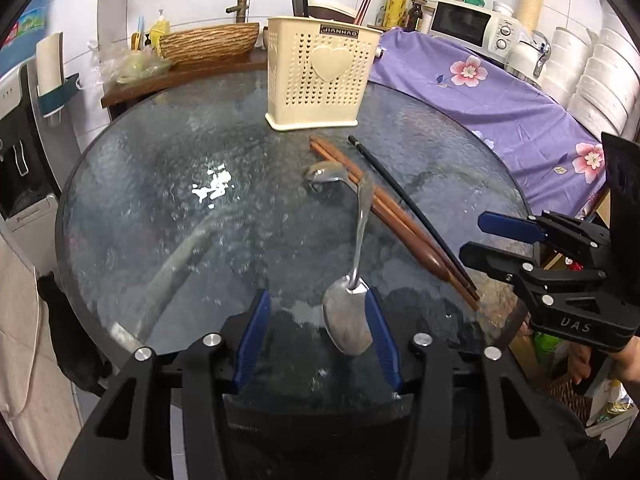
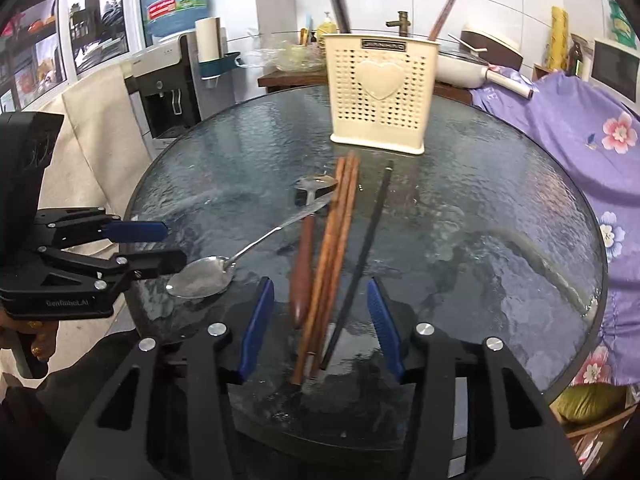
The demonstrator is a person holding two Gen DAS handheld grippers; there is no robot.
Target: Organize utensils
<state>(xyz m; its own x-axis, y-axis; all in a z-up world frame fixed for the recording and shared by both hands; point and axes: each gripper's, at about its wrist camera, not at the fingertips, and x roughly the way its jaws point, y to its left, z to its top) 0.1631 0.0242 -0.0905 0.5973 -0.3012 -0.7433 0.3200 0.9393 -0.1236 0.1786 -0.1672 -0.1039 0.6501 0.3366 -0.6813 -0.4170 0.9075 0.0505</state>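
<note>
Two hand-held grippers are low over the glass table [image 2: 460, 184], both with jaws apart and clamped on nothing: my left hand-held gripper [image 1: 316, 322] straddles the bowl of the steel spoon [image 1: 347, 322] at lower centre, my right hand-held gripper [image 2: 322, 318] the near ends of the wooden chopsticks [image 2: 326, 272] and the black chopstick [image 2: 362, 256]. All look light, stiff and slick on glass, so I would pinch the spoon's thin neck and the sticks squarely before lifting them to the cream utensil holder [image 2: 380, 92] at upper centre.

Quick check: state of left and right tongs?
Left tongs: open, straddling the spoon bowl, not gripping.
Right tongs: open around the chopsticks, nothing held.
</note>
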